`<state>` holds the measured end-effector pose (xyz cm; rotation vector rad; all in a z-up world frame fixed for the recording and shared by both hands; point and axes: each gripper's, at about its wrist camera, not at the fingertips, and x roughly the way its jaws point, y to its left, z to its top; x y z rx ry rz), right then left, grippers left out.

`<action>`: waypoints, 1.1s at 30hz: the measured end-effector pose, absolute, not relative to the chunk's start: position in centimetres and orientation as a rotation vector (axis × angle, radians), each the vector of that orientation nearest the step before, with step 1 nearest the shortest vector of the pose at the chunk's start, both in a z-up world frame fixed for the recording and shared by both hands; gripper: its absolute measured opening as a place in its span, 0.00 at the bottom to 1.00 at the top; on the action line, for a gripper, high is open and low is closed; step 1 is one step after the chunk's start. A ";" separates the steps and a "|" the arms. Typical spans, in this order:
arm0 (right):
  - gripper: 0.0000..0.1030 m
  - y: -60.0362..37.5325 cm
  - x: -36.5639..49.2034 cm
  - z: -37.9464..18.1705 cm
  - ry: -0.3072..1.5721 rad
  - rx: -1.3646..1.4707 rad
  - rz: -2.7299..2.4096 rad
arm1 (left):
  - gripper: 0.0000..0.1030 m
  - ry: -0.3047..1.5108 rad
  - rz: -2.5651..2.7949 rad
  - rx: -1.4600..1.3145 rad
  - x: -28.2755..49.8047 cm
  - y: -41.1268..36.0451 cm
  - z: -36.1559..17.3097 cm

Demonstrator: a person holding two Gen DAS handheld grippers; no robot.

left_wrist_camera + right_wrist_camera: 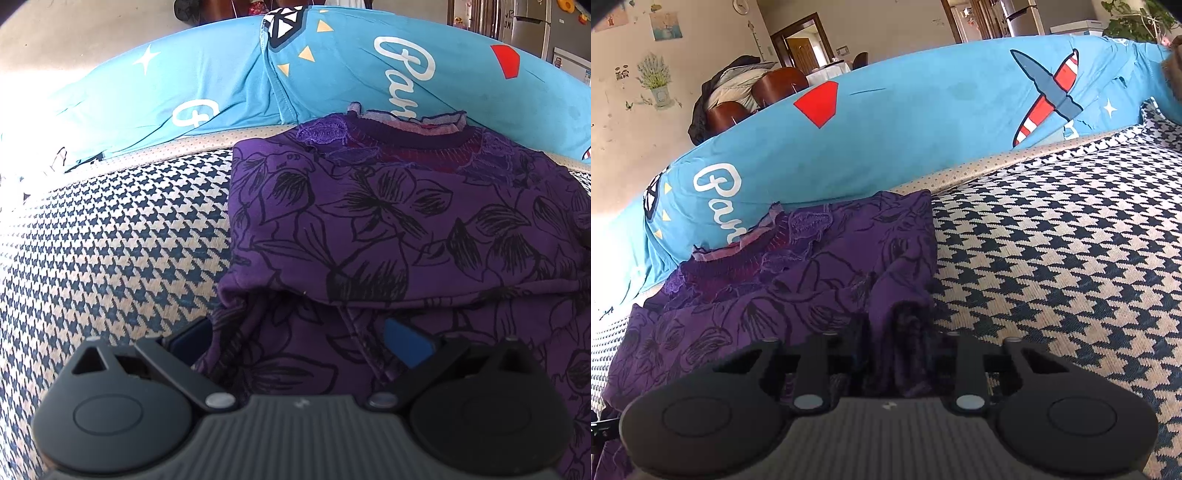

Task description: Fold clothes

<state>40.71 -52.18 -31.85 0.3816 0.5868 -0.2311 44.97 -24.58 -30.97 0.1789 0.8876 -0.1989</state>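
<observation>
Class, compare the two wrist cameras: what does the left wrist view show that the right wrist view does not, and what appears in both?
Left wrist only: the left gripper, jaws spread wide over the purple floral garment, and a refrigerator at top right.
Right wrist only: the right gripper, jaws closed on a bunched fold of the garment, an aeroplane print, and a lavender wall sticker.
Both: the garment, the blue cover and the houndstooth cushion.

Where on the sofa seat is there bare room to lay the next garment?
Free: houndstooth cover left of the purple top, up to the blue cushion; and the broad houndstooth stretch right of the top. Crowded: the middle, where the left gripper straddles the hem and the right gripper pinches it.
</observation>
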 end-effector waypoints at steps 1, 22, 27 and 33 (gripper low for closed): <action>0.23 -51.8 40.8 -31.6 0.584 0.366 -0.237 | 1.00 0.887 -0.197 0.177 45.0 -24.5 -30.9; 0.19 -40.5 42.5 -25.1 0.425 0.215 -0.114 | 1.00 0.862 -0.098 0.100 44.9 -19.1 -29.2; 0.18 -35.2 43.9 -23.6 0.397 0.161 0.002 | 1.00 0.854 -0.048 0.069 44.7 -15.7 -28.8; 0.18 -27.2 45.9 -25.1 0.412 0.054 0.140 | 1.00 0.863 0.022 0.014 44.9 -11.6 -28.7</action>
